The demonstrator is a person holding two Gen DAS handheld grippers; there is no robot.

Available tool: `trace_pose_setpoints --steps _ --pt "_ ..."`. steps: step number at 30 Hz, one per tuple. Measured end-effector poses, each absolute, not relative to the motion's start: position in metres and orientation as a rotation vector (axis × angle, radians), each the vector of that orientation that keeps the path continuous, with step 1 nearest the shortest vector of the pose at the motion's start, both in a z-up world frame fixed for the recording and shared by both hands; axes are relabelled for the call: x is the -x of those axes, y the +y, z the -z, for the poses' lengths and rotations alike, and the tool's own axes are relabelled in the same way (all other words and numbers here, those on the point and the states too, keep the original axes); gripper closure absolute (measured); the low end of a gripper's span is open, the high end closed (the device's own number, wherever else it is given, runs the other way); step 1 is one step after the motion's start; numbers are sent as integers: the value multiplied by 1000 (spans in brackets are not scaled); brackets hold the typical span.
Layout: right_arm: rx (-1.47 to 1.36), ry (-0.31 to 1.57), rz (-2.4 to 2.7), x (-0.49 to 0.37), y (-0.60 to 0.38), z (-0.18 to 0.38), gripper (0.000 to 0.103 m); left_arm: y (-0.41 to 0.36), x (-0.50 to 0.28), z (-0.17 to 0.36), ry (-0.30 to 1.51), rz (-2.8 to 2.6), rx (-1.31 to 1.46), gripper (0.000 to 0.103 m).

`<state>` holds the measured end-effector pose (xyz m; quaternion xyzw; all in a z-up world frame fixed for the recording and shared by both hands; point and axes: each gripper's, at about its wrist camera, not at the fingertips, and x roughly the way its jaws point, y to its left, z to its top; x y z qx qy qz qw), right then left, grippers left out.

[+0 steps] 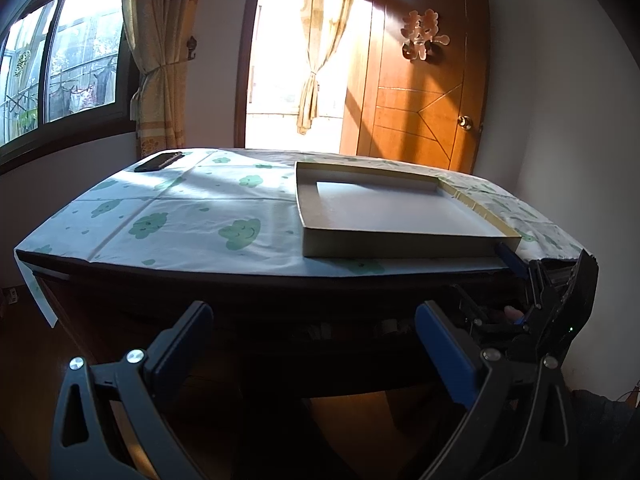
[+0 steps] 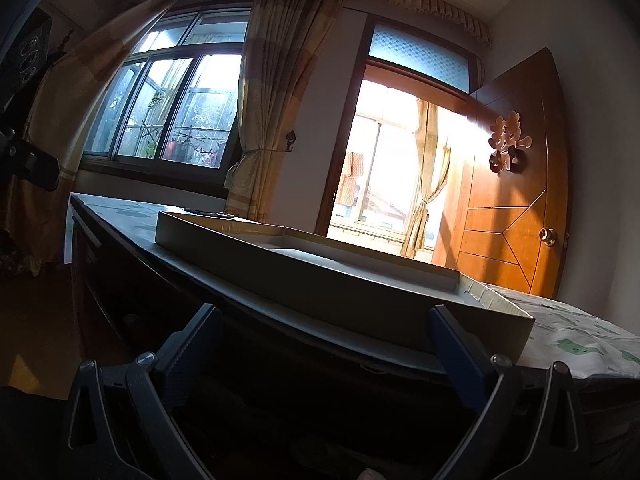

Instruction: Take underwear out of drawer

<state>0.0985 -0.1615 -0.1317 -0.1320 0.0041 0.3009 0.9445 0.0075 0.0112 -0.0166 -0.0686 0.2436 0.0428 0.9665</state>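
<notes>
While you held both grippers low before the dark wooden table point(image 1: 168, 320), the left gripper point(image 1: 314, 326) had its jaws spread wide with nothing between them. Your right gripper point(image 2: 324, 334) was likewise spread and empty, positioned just under the table's front edge, at the right end as seen from the left wrist view. On the cloud-print tablecloth point(image 1: 200, 216) lay a shallow cardboard tray point(image 1: 400, 246), empty, near the front edge, and a dark phone point(image 1: 158, 161) at the far left corner. The drawer area below was too dark; the underwear could not be located.
</notes>
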Motion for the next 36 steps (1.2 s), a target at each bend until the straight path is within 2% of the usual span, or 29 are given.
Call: trace_pose_setpoints --steps 36 --pt "251 145 -548 -82 -185 125 1 14 -3 11 478 -84 156 0"
